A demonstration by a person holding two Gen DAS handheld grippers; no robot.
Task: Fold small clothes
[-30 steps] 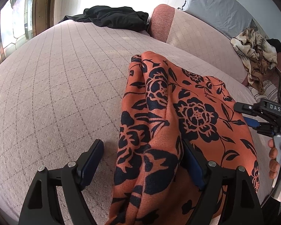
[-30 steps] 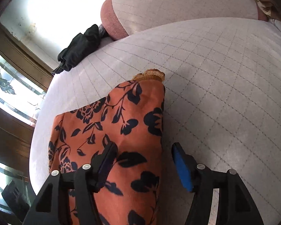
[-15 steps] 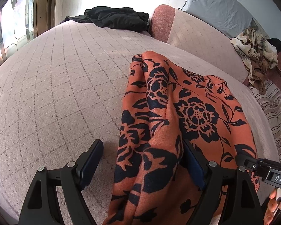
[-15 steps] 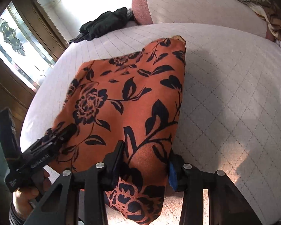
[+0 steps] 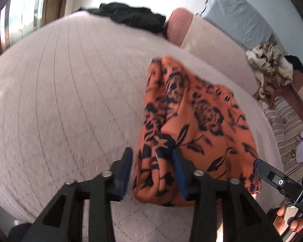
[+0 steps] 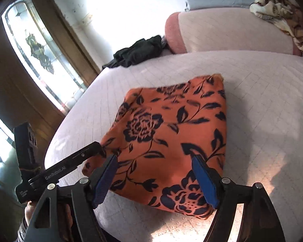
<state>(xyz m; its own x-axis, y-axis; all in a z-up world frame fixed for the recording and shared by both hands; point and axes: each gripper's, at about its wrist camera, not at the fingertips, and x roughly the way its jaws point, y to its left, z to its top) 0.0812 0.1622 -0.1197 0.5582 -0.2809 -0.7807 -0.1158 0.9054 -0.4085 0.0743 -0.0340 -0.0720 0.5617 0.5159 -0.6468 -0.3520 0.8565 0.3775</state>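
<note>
On the quilted bed (image 6: 262,100) the orange floral garment (image 6: 171,133) lies folded flat; the right gripper (image 6: 157,179) has just let go, jaws wide, while the left gripper (image 5: 151,171) has just been closing around its near-left fold, pads not clearly pressing.

We get strong daylight off the window (image 6: 40,60), which blows the far wall (image 6: 131,10) out to white glare. The left wrist view is smeared with motion blur; the right one's sharper. Fisheye bends the bed (image 6: 262,100), with dark corners.
</note>
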